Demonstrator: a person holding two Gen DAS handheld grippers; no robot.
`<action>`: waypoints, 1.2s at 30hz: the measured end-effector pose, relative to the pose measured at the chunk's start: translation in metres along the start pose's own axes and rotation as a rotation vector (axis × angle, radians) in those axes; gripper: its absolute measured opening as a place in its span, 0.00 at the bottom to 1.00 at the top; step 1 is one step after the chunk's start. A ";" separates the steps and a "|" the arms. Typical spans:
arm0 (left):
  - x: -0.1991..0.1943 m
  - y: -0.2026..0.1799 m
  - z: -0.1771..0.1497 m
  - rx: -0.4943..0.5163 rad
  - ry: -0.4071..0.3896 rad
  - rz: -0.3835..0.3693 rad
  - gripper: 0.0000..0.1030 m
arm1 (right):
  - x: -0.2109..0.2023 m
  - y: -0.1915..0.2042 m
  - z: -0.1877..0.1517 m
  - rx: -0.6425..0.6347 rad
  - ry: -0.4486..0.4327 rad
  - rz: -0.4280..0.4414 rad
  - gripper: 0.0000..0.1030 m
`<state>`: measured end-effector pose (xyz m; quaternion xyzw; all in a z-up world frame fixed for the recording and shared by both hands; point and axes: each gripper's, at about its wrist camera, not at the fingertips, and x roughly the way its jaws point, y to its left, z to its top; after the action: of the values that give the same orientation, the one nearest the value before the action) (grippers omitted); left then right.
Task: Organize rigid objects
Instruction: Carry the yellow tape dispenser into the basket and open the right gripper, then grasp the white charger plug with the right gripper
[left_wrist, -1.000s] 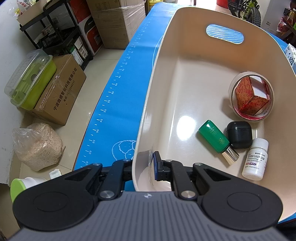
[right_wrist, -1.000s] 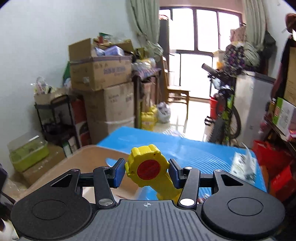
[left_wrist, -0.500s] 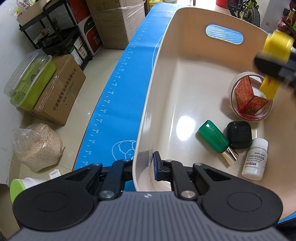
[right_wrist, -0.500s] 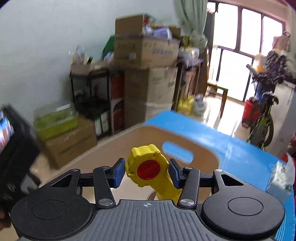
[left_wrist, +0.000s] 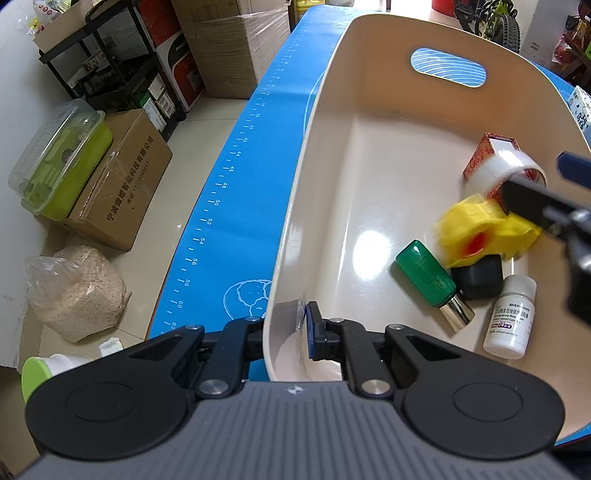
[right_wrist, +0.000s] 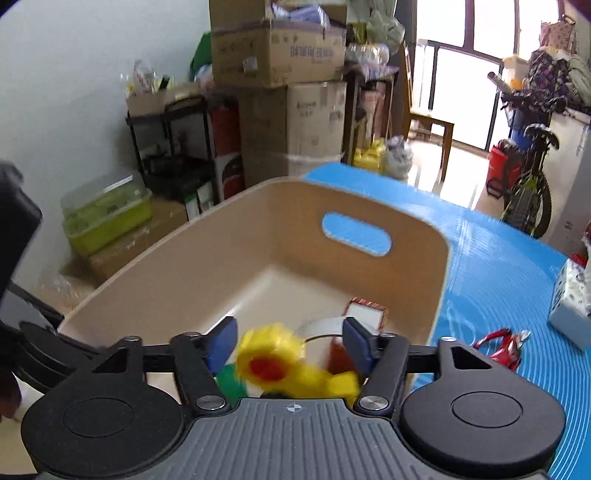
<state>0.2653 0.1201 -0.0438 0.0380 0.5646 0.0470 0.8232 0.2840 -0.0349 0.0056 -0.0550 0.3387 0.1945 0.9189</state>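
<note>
My left claw is pinched shut on the near rim of the beige bin, steadying it. My right claw has just been opening, and its jaws now stand wide. The yellow toy, blurred, sits loose between them, dropping into the bin. Already inside, toward three o'clock in the left view: tape roll, red box, green bottle, black case, white pill bottle. A red figure remains on the blue mat at three o'clock, likely next.
</note>
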 end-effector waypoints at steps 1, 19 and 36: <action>0.000 -0.001 0.000 0.001 0.000 0.001 0.14 | -0.003 -0.003 0.001 0.004 -0.010 -0.003 0.70; -0.002 0.001 -0.001 -0.003 0.001 0.003 0.15 | -0.002 -0.155 -0.043 0.227 0.062 -0.422 0.73; -0.002 0.001 -0.001 -0.004 0.000 0.003 0.15 | 0.044 -0.183 -0.072 0.184 0.163 -0.392 0.76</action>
<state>0.2640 0.1208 -0.0420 0.0370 0.5646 0.0495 0.8231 0.3440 -0.2060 -0.0836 -0.0511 0.4111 -0.0246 0.9098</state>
